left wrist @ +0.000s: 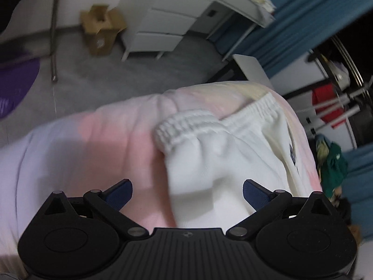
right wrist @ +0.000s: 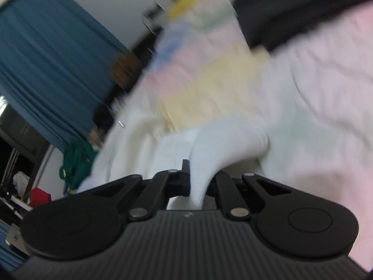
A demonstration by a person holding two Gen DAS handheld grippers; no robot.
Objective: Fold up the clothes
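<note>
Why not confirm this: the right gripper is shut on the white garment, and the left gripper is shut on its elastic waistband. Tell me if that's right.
Not quite. The left gripper is open: in the left wrist view its blue pads stand wide apart over the white garment, clear of the elastic waistband. The rest holds: the right wrist view shows the right gripper shut on the white garment.
</note>
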